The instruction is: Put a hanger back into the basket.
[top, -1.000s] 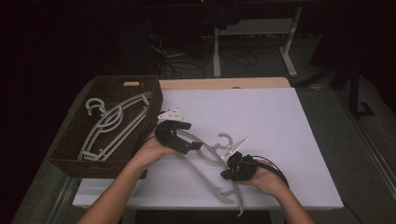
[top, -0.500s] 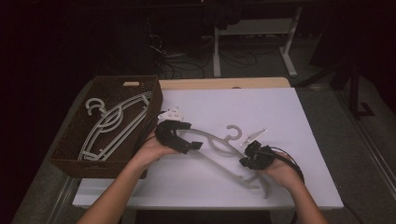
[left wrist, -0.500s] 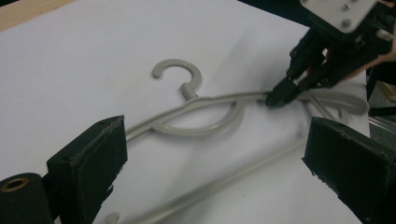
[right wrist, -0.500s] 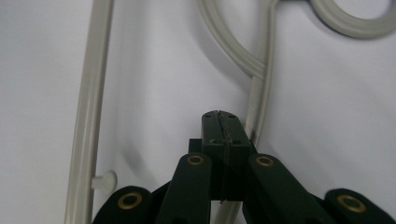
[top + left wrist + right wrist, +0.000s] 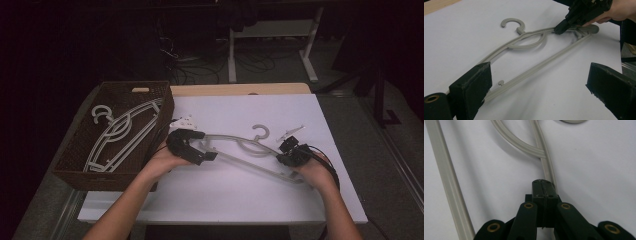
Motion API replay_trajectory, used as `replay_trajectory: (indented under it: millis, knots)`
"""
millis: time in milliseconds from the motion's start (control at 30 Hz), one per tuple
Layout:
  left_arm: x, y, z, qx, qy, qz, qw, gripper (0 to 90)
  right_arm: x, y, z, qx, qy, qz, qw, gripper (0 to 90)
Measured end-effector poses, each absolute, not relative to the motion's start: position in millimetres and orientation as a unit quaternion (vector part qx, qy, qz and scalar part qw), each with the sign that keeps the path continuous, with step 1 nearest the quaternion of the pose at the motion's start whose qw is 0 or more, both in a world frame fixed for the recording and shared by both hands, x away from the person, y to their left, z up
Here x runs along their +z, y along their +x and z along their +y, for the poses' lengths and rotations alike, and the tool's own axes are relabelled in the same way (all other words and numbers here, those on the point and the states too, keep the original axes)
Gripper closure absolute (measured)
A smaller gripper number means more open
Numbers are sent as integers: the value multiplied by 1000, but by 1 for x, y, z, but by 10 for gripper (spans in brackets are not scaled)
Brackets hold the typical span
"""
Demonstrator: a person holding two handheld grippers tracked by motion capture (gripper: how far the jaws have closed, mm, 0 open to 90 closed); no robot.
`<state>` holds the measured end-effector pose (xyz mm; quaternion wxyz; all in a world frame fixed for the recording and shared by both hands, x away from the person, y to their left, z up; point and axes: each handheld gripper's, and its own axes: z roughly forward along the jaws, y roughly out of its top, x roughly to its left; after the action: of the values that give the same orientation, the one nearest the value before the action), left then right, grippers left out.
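Hanger (image 5: 252, 150) lies flat on the white worktop (image 5: 240, 200), beside the basket (image 5: 75, 165). It looks like light, stiff, smooth plastic, so the thin bars near the ends look best for gripping. Right tongs (image 5: 286, 156) are pinched closed on its upper arm; left tongs (image 5: 539, 92) gape wide over the other end, gripping nothing.

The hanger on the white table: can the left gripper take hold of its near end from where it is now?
Probably yes. The left gripper is open, and the near end of the hanger lies beside its left jaw with nothing in the way.
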<state>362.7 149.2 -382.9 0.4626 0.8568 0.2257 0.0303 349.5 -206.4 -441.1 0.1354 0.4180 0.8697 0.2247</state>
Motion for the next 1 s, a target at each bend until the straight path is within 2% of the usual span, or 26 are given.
replay_trajectory:
  millis: [167,433,733,1000]
  knots:
    - [-382,363,150,32,854,231,465,55,-427,346,-210,285,420,853,121,889]
    - [-378,365,153,37,847,246,470,55,-417,355,-175,330,387,856,91,887]
    - [-376,368,160,38,840,255,477,55,-429,386,-108,323,354,875,65,888]
    - [-376,368,162,39,840,257,477,55,-445,394,-80,308,338,888,38,890]
